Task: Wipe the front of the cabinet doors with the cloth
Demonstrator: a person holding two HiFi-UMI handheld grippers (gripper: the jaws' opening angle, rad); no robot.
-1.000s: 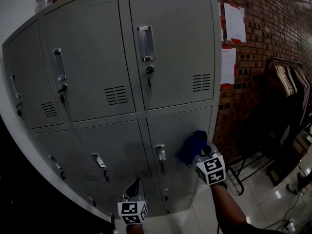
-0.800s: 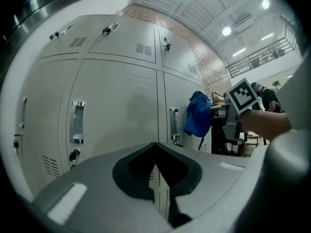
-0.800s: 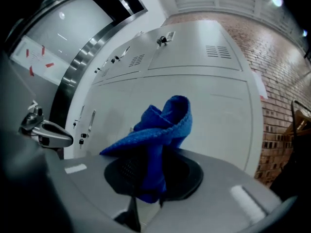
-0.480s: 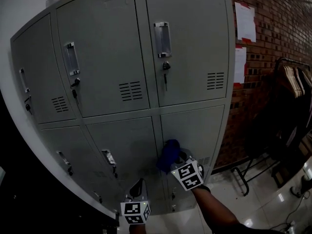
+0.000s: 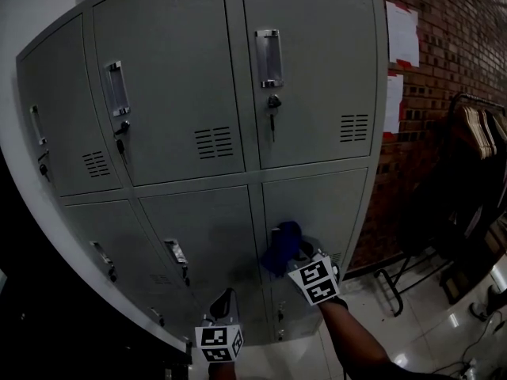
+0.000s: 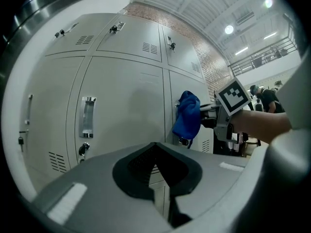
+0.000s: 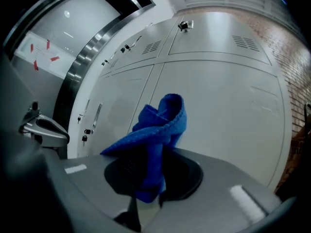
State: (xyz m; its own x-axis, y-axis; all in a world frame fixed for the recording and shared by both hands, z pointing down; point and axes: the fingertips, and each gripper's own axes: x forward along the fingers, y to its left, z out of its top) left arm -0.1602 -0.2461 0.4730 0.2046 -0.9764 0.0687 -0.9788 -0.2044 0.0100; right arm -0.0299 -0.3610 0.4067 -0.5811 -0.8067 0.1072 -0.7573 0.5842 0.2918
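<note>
The grey locker cabinet (image 5: 317, 77) fills the head view, with two rows of doors. A blue cloth (image 5: 282, 248) is pressed against the lower right door (image 5: 325, 204), beside its handle. My right gripper (image 5: 299, 260) is shut on the cloth, and in the right gripper view the cloth (image 7: 158, 125) bunches up out of the right gripper (image 7: 148, 188) against the door. My left gripper (image 5: 221, 305) hangs lower and to the left, just off the lower middle door, shut and holding nothing. In the left gripper view the left gripper (image 6: 156, 168) points at the cabinet, with the cloth (image 6: 187, 114) to its right.
Keys hang from the locks (image 5: 272, 105) under the door handles (image 5: 268, 58). A brick wall with paper sheets (image 5: 400, 34) stands right of the cabinet. A clothes rack with hangers (image 5: 475, 133) stands at the far right on a glossy floor (image 5: 444, 331).
My right gripper has carried the cloth leftward across the lower right door, from its right edge to beside the handle. The left gripper has hardly moved.
</note>
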